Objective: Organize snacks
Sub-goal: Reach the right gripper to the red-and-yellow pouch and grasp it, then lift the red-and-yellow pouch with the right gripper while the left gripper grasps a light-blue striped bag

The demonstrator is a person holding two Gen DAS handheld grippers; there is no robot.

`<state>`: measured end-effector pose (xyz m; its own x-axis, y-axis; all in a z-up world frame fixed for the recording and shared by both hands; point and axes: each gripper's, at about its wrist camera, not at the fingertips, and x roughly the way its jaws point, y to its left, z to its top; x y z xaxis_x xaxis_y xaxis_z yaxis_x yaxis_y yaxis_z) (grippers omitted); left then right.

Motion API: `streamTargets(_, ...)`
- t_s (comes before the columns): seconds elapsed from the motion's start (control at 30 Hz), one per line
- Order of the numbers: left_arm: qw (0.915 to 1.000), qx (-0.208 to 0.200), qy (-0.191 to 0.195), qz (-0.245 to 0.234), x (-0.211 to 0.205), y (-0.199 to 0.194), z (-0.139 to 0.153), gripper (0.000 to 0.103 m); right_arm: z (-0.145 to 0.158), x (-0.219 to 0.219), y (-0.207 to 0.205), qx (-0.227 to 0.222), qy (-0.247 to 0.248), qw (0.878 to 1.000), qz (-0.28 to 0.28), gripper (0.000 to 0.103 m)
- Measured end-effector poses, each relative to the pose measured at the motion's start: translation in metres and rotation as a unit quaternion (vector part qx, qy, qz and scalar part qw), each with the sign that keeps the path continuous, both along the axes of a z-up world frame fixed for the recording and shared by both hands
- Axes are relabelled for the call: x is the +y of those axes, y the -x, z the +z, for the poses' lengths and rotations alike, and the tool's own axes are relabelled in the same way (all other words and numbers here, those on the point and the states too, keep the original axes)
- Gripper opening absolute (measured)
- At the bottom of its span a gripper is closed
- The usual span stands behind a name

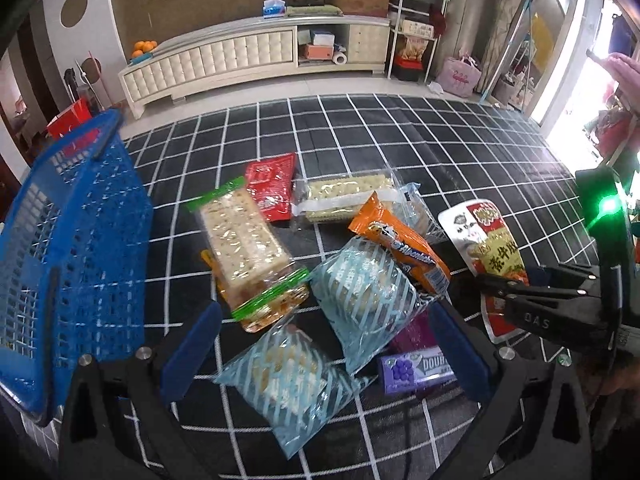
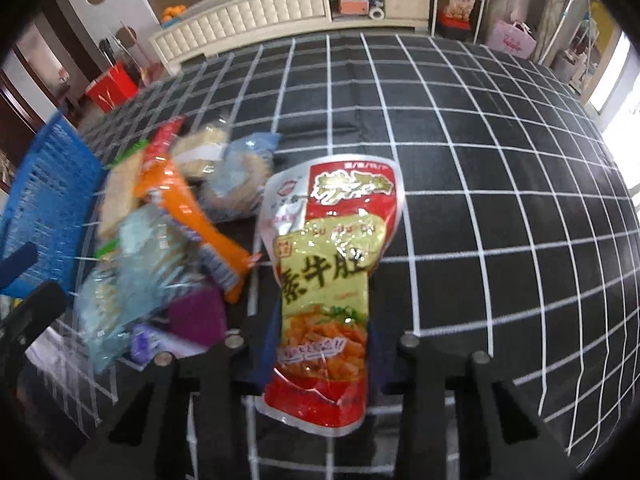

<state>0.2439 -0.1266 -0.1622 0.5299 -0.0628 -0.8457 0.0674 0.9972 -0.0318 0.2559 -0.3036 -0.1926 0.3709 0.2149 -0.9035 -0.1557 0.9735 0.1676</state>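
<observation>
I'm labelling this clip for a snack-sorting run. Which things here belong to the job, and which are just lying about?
Part of the job:
- red and yellow pouch, clamped in the right gripper
- blue basket
- cracker pack
- orange packet
- striped blue packs
- purple gum box

Just lying about:
- cream cabinet
- oranges
- pink bag

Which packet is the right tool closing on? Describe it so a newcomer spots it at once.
On the black grid-patterned cloth, look right of the snack pile beside the blue basket. Lying apart there is a long red-and-yellow pouch, pinched between the right tool pads. No neighbour has its big black characters and orange food photo.
</observation>
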Motion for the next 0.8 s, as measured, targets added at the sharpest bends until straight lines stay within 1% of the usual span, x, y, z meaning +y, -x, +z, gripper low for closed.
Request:
streamTargets(0.17,0.9999,-0.012,0.003,0.003,0.012,0.014,0.014,0.103,0.028,-0.001,0.025,-0.029,-0.031,0.999,0.001,0.042)
streamTargets(0.27,0.9999,-0.004,0.01,0.004,0.02,0.022,0.022,0.103,0.041,0.002,0.036,-0.038,-0.037,0.999,0.001,0.042)
streamTargets(0.37,0.9997,0.003,0.022,0.005,0.026,0.03,0.027,0.103,0.047,0.012,0.046,-0.043,-0.042,0.998,0.004,0.042)
streamTargets(0.47,0.9997,0.002,0.024,-0.001,0.029,0.038,0.03,0.103,0.049,0.018,0.052,-0.044,-0.044,0.998,0.006,0.042)
streamTargets(0.53,0.9998,0.0,0.017,-0.013,0.03,0.046,0.031,0.103,0.051,0.024,0.056,-0.046,-0.043,0.998,0.007,0.042)
streamTargets(0.67,0.9983,0.004,0.005,-0.057,0.029,0.055,0.024,0.103,0.045,0.034,0.065,-0.041,-0.045,0.998,0.001,0.042)
streamTargets(0.77,0.995,0.031,0.014,-0.094,0.031,0.054,0.011,0.103,0.039,0.04,0.071,-0.038,-0.04,0.998,-0.006,0.042)
streamTargets(0.8,0.9947,0.041,0.007,-0.094,0.032,0.052,0.005,0.102,0.039,0.042,0.074,-0.041,-0.038,0.998,-0.007,0.042)
